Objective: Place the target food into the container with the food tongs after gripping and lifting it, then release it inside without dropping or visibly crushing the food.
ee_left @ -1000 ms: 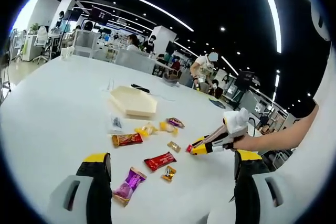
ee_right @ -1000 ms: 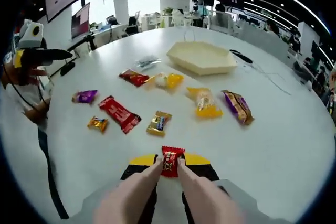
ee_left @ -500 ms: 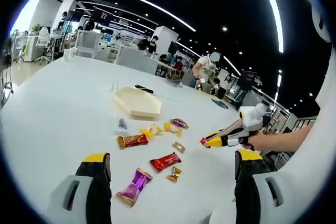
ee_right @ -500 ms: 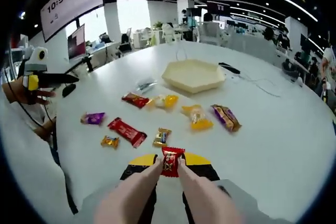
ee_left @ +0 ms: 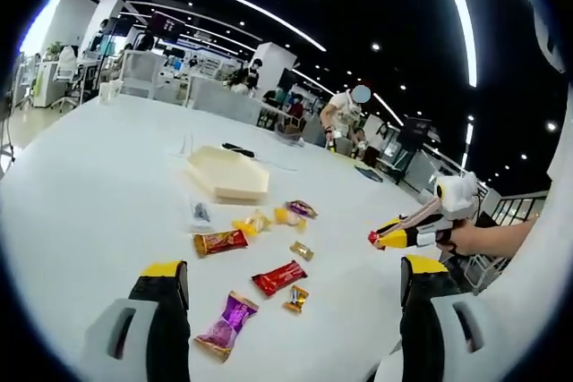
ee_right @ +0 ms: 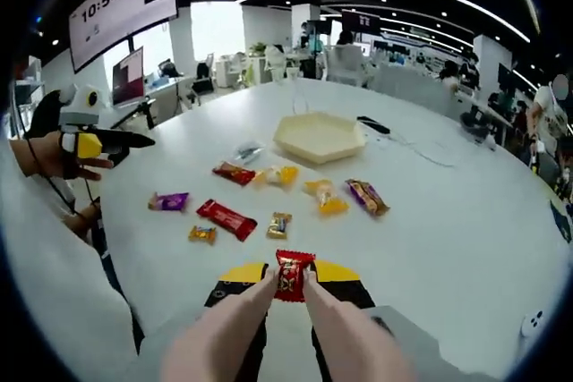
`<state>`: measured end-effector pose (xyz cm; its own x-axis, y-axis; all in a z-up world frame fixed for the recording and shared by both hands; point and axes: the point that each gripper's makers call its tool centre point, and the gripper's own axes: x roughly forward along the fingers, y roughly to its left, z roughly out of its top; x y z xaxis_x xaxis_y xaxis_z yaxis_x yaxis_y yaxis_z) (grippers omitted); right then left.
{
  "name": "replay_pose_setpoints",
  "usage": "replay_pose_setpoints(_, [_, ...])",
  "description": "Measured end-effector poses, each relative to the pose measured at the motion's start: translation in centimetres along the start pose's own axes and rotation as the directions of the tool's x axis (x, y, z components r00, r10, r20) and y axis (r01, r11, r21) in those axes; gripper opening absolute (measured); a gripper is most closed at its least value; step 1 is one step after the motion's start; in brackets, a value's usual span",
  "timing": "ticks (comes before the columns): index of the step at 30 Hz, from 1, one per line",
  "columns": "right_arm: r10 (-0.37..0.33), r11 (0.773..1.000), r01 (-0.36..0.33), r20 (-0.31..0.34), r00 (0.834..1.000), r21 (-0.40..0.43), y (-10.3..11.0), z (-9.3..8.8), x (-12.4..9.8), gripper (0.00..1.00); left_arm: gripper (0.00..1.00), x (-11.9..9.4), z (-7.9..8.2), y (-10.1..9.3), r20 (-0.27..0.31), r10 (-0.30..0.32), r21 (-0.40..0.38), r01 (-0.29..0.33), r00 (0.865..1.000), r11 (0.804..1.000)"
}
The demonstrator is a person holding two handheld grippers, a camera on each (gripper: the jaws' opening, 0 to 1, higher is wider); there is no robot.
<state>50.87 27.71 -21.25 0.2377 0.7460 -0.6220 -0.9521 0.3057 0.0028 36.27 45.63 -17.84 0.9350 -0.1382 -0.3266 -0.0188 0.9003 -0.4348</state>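
My right gripper (ee_right: 288,273) is shut on a small red wrapped candy (ee_right: 289,275), pinched between two pale tong-like fingers (ee_right: 235,319) and held well above the white table (ee_right: 466,221). From the left gripper view, the right gripper (ee_left: 394,237) hangs in the air at the right with the red candy (ee_left: 373,239) at its tip. The cream hexagonal container (ee_right: 320,136) stands empty at the far side of the candies, also seen as the container (ee_left: 228,183). My left gripper (ee_left: 293,267) is wide open with nothing between its yellow-tipped jaws, and a hand holds that left gripper (ee_right: 107,142) beside the table.
Several wrapped candies lie between me and the container: a red bar (ee_right: 226,218), a purple one (ee_right: 168,200), gold ones (ee_right: 201,234), yellow ones (ee_right: 324,196). A black cable (ee_right: 372,123) lies behind the container. People sit at desks in the background.
My right gripper has risen higher above the table with the red candy still in it. The left gripper stays open and has barely moved.
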Motion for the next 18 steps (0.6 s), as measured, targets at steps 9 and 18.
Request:
replay_pose_setpoints(9, [-0.020, 1.000, 0.021, 0.015, 1.000, -0.009, 0.1, 0.7, -1.7, 0.17, 0.99, 0.9, -0.7, -0.9, -0.029, -0.025, 0.037, 0.026, 0.999, 0.999])
replay_pose_setpoints(18, [-0.053, 0.999, 0.053, 0.042, 0.998, 0.006, -0.3, 0.7, -3.2, 0.17, 0.99, 2.4, -2.1, -3.1, -0.130, -0.062, 0.190, 0.087, 0.989, 0.978])
